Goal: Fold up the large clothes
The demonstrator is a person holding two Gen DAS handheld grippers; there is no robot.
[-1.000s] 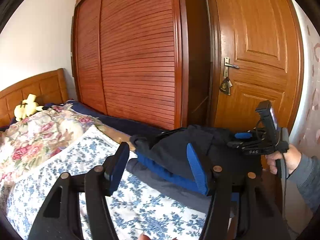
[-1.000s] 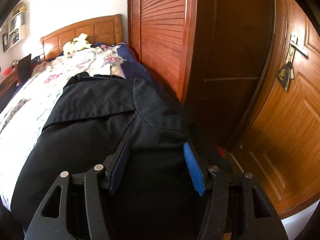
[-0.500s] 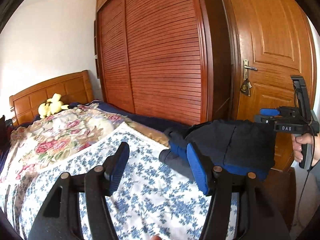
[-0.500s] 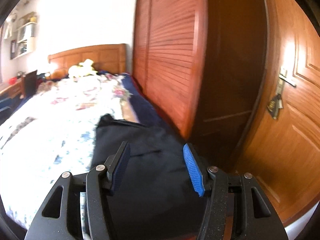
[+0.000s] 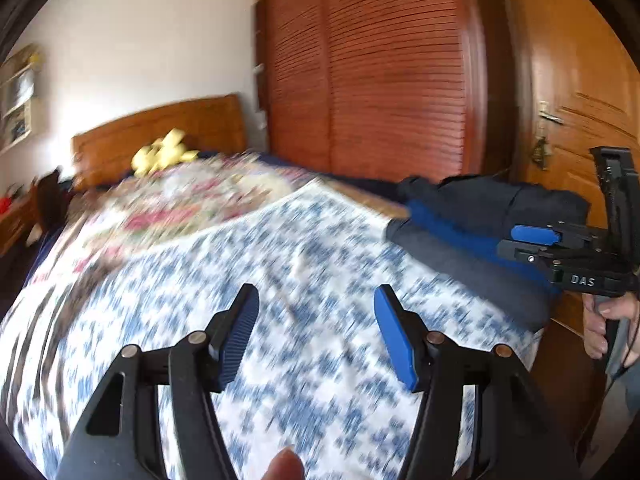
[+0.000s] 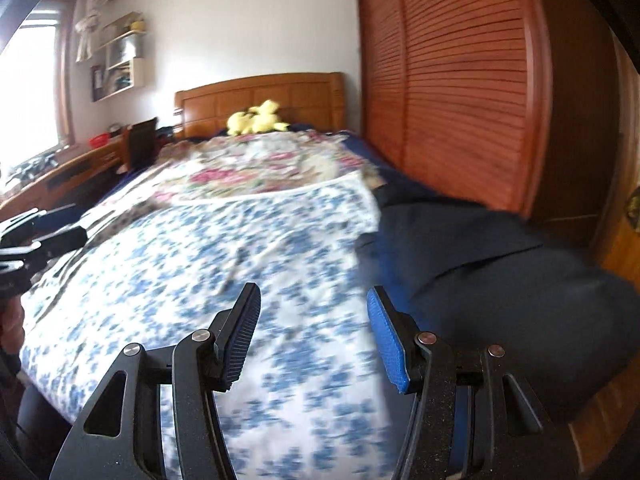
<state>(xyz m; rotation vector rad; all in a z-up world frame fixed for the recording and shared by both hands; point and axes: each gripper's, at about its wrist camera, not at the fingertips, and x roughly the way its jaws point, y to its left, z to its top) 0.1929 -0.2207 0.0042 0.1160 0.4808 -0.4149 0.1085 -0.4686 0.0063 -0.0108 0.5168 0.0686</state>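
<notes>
dark garment (image 6: 500,280) beside open claws

On the bed (image 6: 200,264), the folded clothes (image 6: 500,280) lie at the right edge beside the wardrobe (image 6: 460,92); a soft toy (image 6: 258,118) sits against the headboard (image 6: 280,94).

Both pictures are bright with daylight. In the right wrist view the light pours in from a window (image 6: 28,92) at the far left, and it glows so white you cannot see through it. The bedspread (image 6: 224,256) is smeared with blur in both views, worst near the camera. The wardrobe (image 5: 384,80) looks a bit sharper. Straight edges bend near the rims, and the corners go black. The dark clothes (image 6: 520,280) show little detail.
</notes>
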